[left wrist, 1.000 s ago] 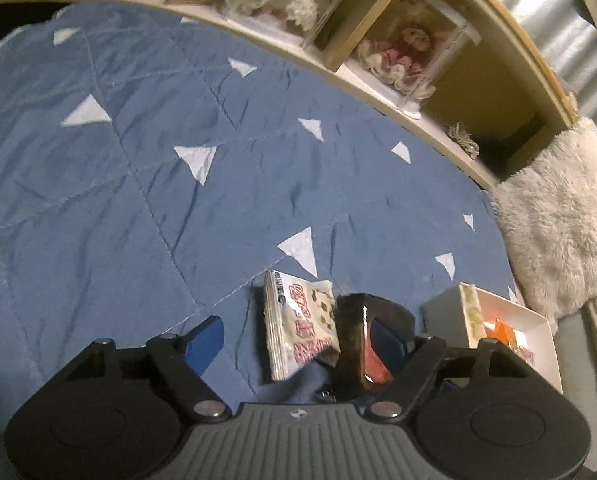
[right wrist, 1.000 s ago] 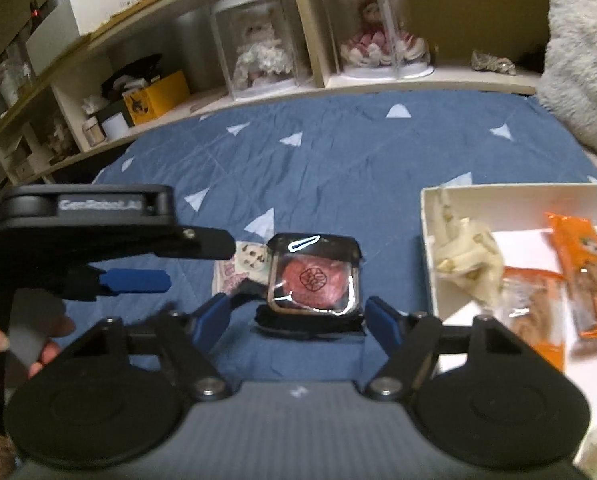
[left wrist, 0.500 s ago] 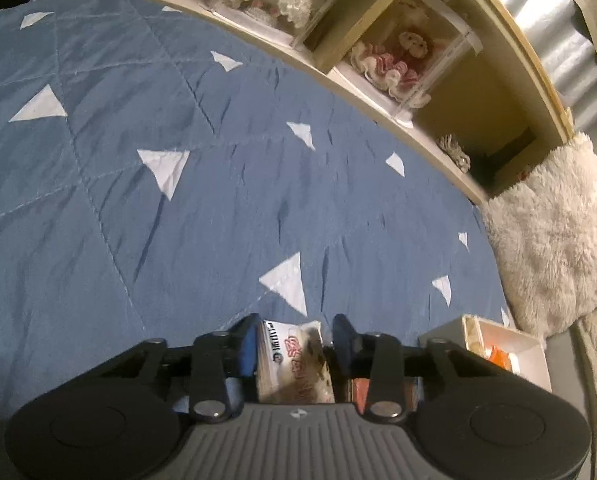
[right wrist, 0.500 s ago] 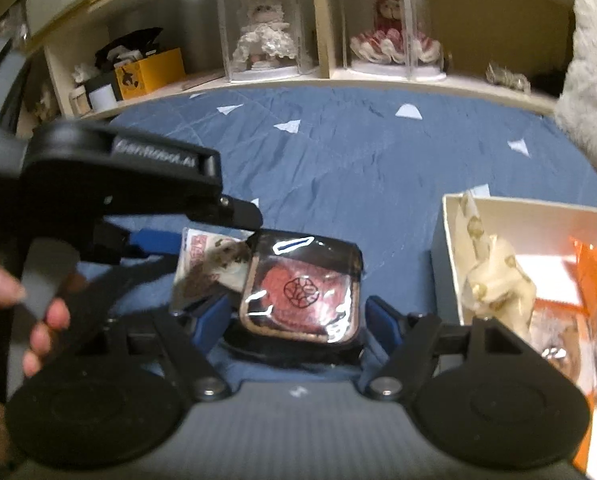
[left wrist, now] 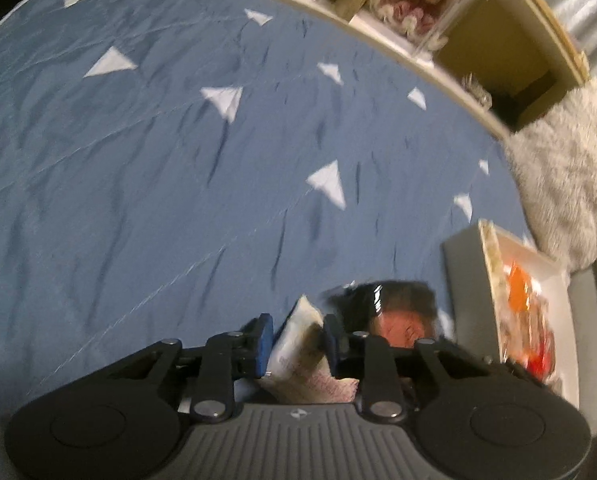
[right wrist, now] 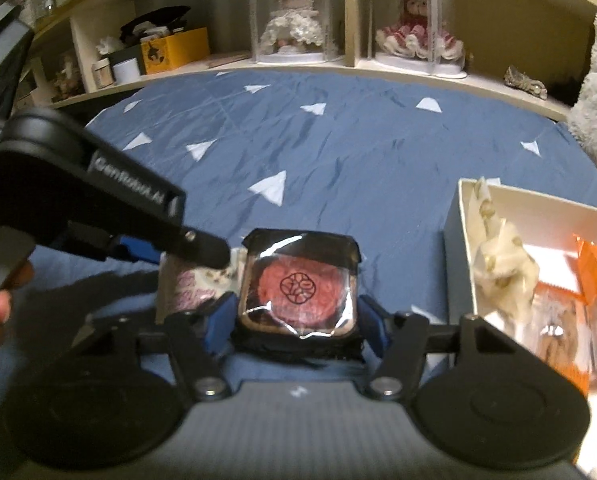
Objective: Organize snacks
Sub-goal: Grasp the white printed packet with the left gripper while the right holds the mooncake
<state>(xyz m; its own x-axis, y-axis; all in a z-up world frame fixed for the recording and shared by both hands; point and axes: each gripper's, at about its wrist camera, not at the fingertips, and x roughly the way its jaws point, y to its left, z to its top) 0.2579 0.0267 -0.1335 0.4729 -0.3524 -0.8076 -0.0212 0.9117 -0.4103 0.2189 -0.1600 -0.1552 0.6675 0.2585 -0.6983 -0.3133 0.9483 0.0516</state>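
Left tool (left wrist: 294,338) pinched white packet (left wrist: 298,344) above blue bedspread (left wrist: 178,160). Right tool (right wrist: 296,316) clamped on black-wrapped red cake (right wrist: 298,288), just beside packet. White box (right wrist: 456,240) at right held cream packet (right wrist: 494,252) and orange packs (right wrist: 558,320).

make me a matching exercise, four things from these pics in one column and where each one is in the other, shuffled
Things
1. white and pink snack packet
2. black-wrapped red cake
3. orange snack packs
4. doll in red dress

Places
A. inside the white box
B. in a clear case on the shelf
C. between the right gripper jaws
D. between the left gripper jaws

Pairs: 1-D, 2-C, 3-A, 4-B
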